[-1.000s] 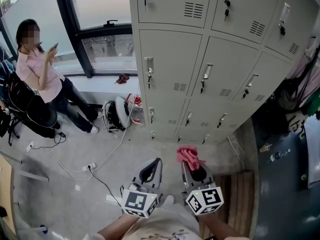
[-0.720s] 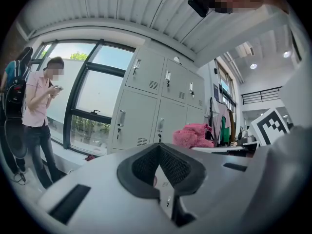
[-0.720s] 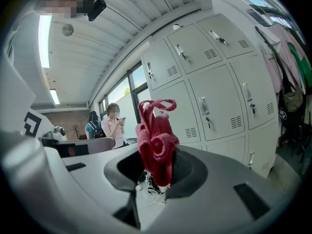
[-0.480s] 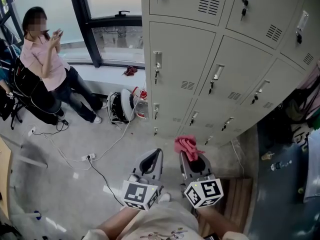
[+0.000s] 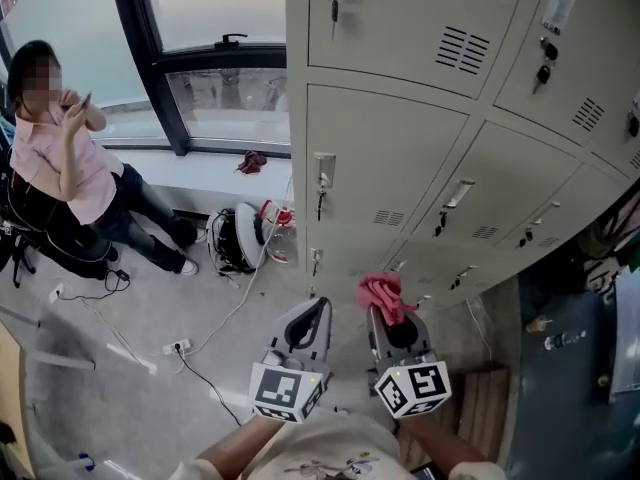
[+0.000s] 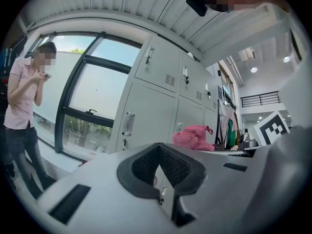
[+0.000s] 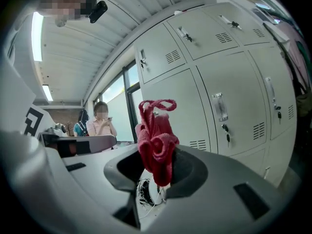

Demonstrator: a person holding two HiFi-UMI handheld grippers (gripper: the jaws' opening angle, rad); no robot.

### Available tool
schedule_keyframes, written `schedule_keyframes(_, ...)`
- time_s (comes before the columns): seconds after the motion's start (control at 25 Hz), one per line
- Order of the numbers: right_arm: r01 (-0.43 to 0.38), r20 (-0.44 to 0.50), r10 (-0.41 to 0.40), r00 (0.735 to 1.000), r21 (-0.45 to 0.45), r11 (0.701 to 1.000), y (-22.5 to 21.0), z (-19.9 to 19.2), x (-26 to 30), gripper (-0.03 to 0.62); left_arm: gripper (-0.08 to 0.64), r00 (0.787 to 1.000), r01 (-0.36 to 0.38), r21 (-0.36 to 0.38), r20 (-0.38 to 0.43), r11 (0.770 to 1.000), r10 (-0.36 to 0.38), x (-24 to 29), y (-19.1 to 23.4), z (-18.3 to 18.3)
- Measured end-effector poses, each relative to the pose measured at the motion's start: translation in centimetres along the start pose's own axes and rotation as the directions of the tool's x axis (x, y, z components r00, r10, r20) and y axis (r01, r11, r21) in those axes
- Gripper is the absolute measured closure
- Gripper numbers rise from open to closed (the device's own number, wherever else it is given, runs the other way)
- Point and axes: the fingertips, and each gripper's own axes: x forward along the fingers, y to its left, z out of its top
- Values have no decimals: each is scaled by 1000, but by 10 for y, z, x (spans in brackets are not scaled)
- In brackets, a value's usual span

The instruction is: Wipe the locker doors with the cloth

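Grey metal locker doors (image 5: 385, 158) fill the upper right of the head view and stand ahead in both gripper views (image 6: 146, 111) (image 7: 180, 106). My right gripper (image 5: 387, 313) is shut on a bunched pink cloth (image 5: 381, 295), which sticks up from between its jaws (image 7: 155, 145). The cloth is a little short of the lower locker doors and not touching them. My left gripper (image 5: 317, 308) is beside it on the left, shut with nothing in it (image 6: 158, 167). From the left gripper view the pink cloth (image 6: 194, 137) shows to the right.
A person in a pink shirt (image 5: 55, 158) stands at the left by the window (image 5: 200, 28). A white cable reel (image 5: 240, 236), loose cables and a power strip (image 5: 175, 348) lie on the floor. A wooden pallet (image 5: 490, 408) is at my lower right.
The lockers have come closer and larger in the head view. Both grippers moved forward toward the lower doors, the cloth still held in the right one.
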Motion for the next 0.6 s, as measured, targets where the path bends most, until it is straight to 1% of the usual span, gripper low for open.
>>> schedule_keyframes(0.2,82,30,-82,996,-6,997,-12,19,52,484,555,998,63,10,0,998,-63,40,32,22)
schedule_keyframes(0.36,135,49,-135,990,-1,991,-22,34,84,485,555,995,100,10,14,995,-100,70,47,26)
schedule_keyframes(0.48,100,72,-98,993,-18,995,-16,51,104,485,555,996,85,10,9,996,-85,83,60,33)
schedule_keyframes(0.6,51,85,-46,995,-46,998,-13,69,124,484,555,999,34,4,16,999,-34,93,73,45)
